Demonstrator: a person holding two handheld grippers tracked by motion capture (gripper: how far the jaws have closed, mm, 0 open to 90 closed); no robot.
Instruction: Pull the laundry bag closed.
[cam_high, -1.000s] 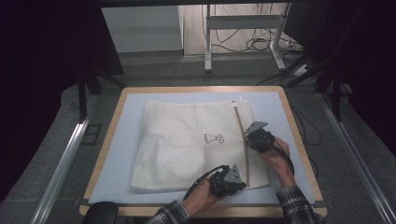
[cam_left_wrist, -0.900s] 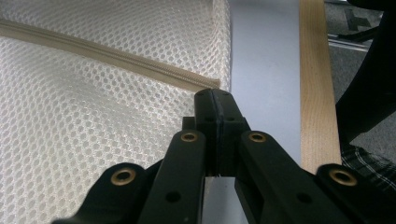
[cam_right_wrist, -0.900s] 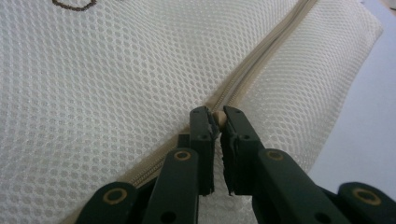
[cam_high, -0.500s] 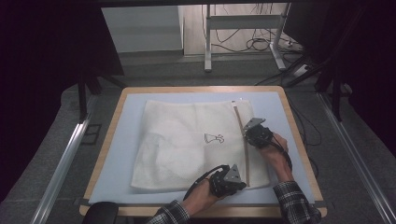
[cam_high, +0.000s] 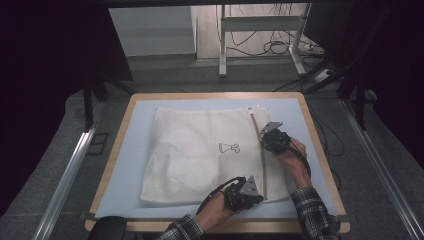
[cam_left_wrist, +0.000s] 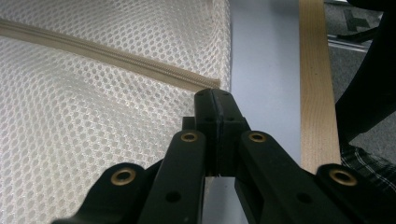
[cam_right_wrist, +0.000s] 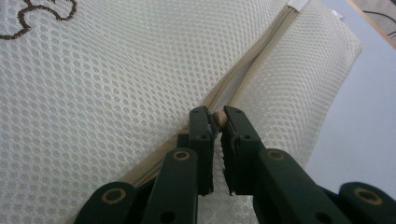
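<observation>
Mesh bag (cam_right_wrist: 116, 70) embroidered motif (cam_right_wrist: 37, 14) cut off by right gripper view's top edge.

In the high view, light falls from above onto the tabletop (cam_high: 145, 165), which reads bright and pale blue while the room's left and right sides sink into near black. The floor beyond the far edge is moderately lit. That view is soft and grainy, with little fine detail. Both gripper views are sharper: the mesh bag (cam_left_wrist: 93, 116) shows crisp holes up close, softening toward the far edges. Shadows are faint; no glare appears.
</observation>
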